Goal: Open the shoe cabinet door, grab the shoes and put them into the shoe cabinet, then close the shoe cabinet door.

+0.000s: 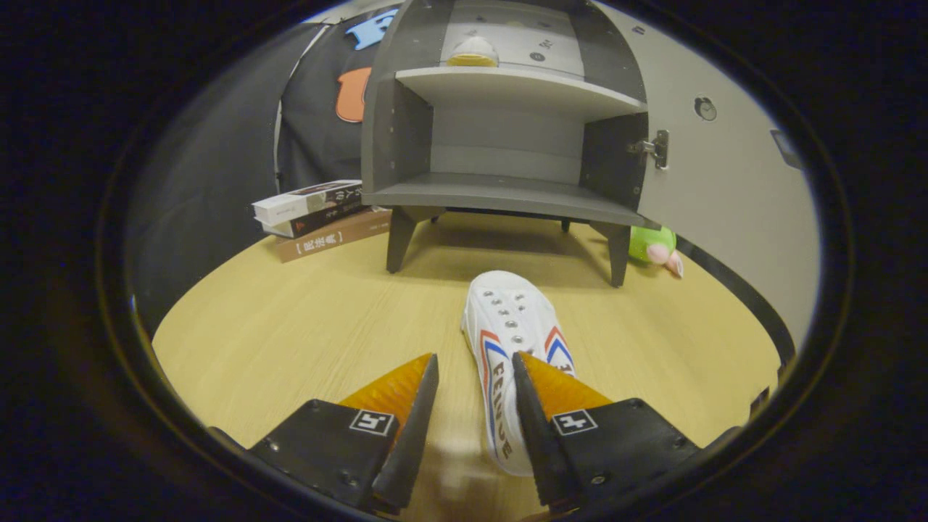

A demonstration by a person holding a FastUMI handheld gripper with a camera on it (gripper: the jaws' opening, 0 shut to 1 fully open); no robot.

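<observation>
A white canvas shoe [511, 319] with red and blue stripes lies on the wooden table [290, 326], toe towards the grey shoe cabinet [500, 192]. Its heel end reaches back between my fingers. My gripper [475, 357] is open: the right finger [551, 384] is against the shoe's side, while the left finger [406, 384] stands apart from it. The cabinet door [725, 188] is swung open to the right, hinge showing. The lower shelf is bare. Another white shoe [473, 52] with a yellowish sole sits on the upper shelf.
A stack of books [319, 217] lies on the table left of the cabinet. A green plush toy [655, 246] rests by the cabinet's right leg, under the open door. Bare tabletop stretches left of the shoe.
</observation>
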